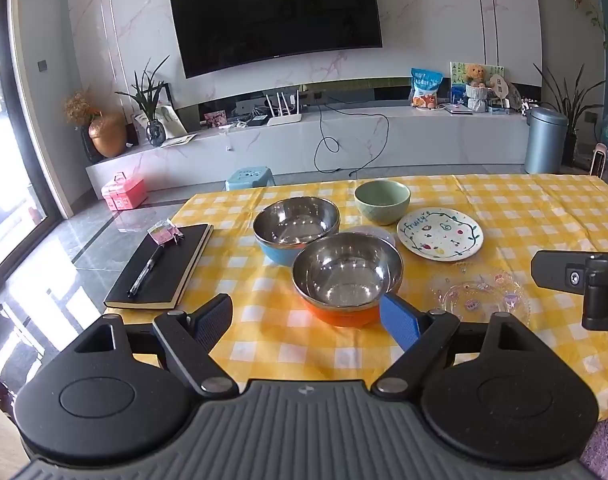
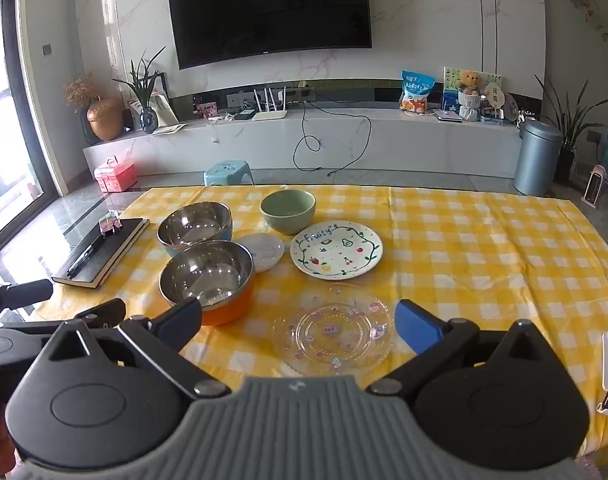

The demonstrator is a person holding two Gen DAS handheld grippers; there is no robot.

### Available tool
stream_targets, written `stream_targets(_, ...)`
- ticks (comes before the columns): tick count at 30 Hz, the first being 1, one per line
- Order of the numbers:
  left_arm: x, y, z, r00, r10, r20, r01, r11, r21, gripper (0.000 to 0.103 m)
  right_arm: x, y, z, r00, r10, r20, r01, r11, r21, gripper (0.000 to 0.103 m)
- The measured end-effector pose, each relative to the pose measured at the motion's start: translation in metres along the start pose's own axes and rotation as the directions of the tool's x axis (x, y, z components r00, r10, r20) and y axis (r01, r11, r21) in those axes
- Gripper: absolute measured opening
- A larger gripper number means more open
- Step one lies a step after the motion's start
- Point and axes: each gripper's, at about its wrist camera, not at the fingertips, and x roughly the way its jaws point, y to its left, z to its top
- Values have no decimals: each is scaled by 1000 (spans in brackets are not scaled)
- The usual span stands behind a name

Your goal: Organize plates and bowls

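I am in a home, in a living room that doubles as a dining spot. A big television hangs on the marble wall at the upper centre of the frame, above a long low cabinet carrying a router, a teddy bear and a copper vase. In the foreground a table under a yellow checked cloth holds household bowls and plates

We see a yellow-and-white checked tablecloth, an orange-sided steel bowl, a blue-sided steel bowl, a green bowl, a fruit-painted white plate, and a black notebook.
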Motion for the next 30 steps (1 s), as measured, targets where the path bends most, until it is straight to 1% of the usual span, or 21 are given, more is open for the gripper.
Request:
stream_targets(27,0,-3,-4,1000,1,-7,-2,1000,-1,98,-1,-2,4,1000,3,-5,-2,1000,5,101)
stream_targets(30,0,-4,-4,1000,2,-7,-2,1000,-2,98,1,1,0,1000,0,-2,0,1000,9,101)
